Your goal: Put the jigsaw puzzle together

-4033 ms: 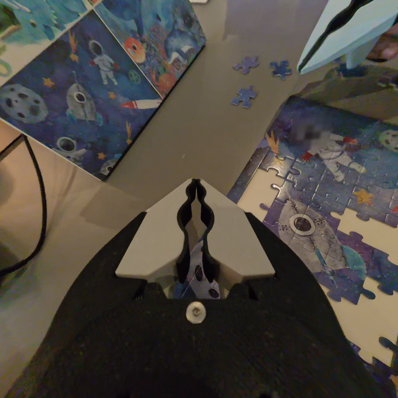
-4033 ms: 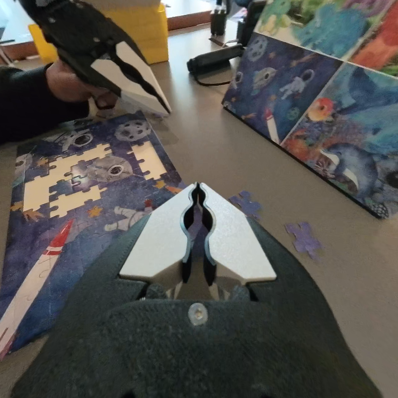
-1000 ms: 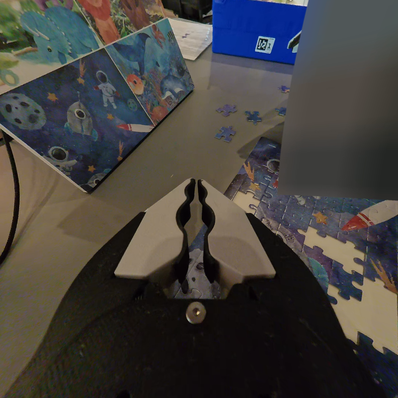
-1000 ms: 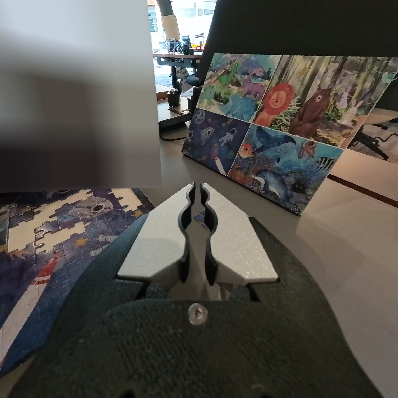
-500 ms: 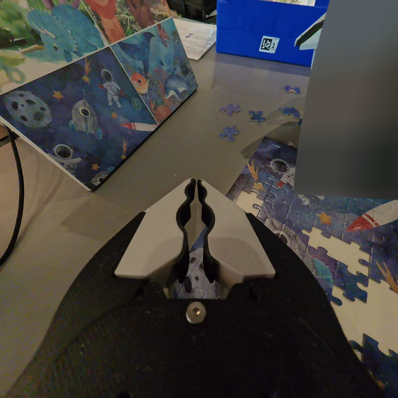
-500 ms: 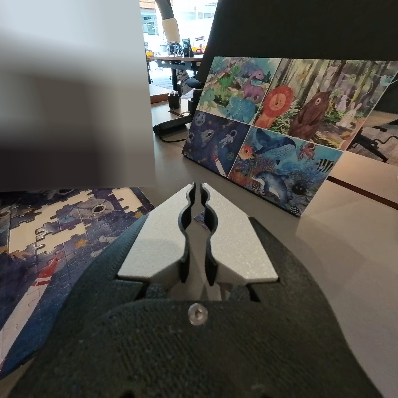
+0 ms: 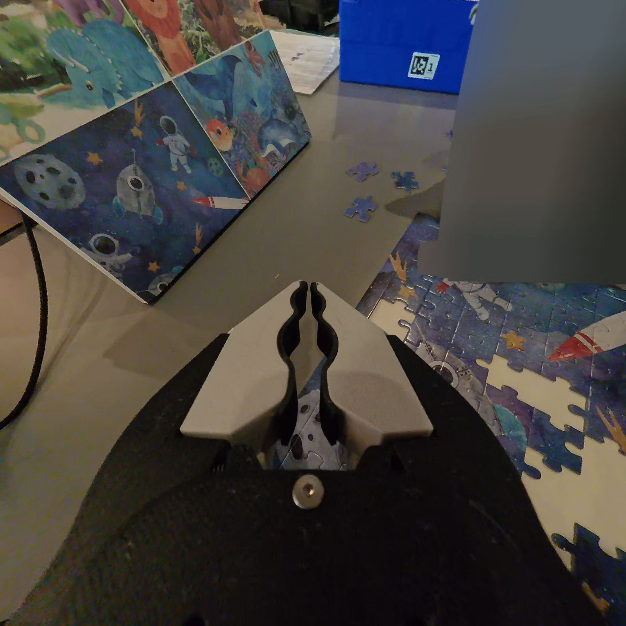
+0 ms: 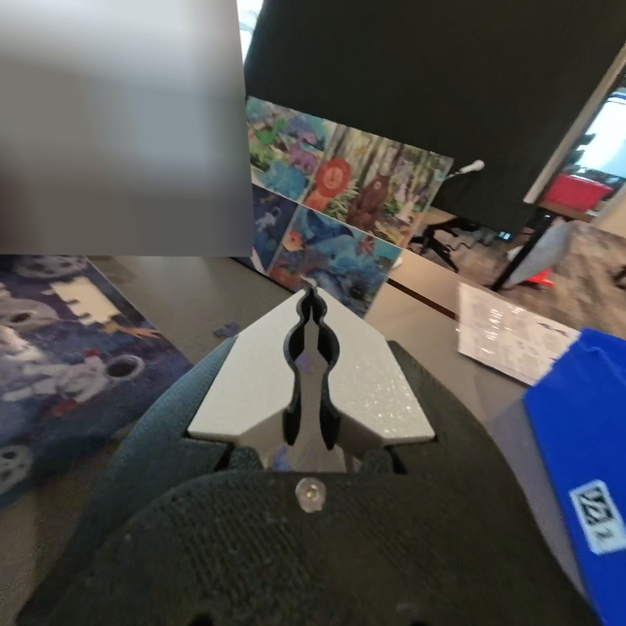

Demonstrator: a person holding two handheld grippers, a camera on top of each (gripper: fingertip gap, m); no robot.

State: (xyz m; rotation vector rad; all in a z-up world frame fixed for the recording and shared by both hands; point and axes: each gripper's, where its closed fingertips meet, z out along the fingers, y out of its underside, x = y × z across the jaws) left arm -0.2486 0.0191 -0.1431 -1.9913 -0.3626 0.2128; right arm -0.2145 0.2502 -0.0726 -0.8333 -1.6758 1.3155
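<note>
Both grippers hover with jaws pressed together, empty.
Left gripper [image 7: 309, 284] sits at the left edge of the half-built puzzle [image 7: 528, 325], lower right of frame; loose pieces [image 7: 360, 208] lie upper centre on the tabletop [image 7: 288, 237]. Right gripper [image 8: 311, 291], frame centre, points at picture board [image 8: 338, 216].

A white square coded sticker [image 7: 423, 66] sits on the far blue plastic box [image 7: 389, 44]; a printed paper sheet [image 8: 508, 335] lies nearby, unreadable.

Right gripper [image 8: 310, 288] swung rightward, fingertips closed.
</note>
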